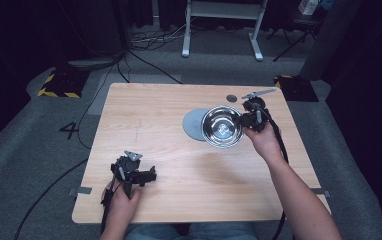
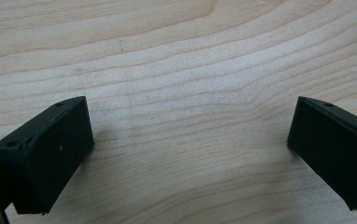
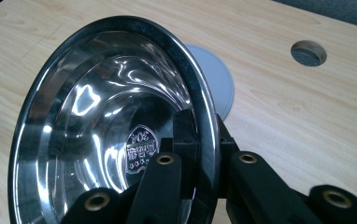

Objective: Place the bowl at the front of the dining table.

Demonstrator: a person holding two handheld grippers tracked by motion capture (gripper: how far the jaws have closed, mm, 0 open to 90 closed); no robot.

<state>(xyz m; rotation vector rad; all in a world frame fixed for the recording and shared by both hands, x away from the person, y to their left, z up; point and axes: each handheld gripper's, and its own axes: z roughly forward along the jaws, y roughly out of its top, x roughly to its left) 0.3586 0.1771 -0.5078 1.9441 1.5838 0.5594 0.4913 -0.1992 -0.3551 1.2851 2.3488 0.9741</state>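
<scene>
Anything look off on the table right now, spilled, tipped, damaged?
Only the steel bowl: the right tongs pinch its rim, holding it tilted, partly over the grey disc. Bowl looks empty, nothing spilled. Left tongs are open over bare table.

bowl [image 3: 106, 121]: bottom edge cut off, and the stamped mark inside is too tiny to read
grey disc [image 1: 193, 123]: right part tucked under the bowl

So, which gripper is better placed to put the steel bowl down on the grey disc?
Probably the right gripper: it already clamps the steel bowl rim, beside the grey disc. The left gripper is open, far away.
</scene>
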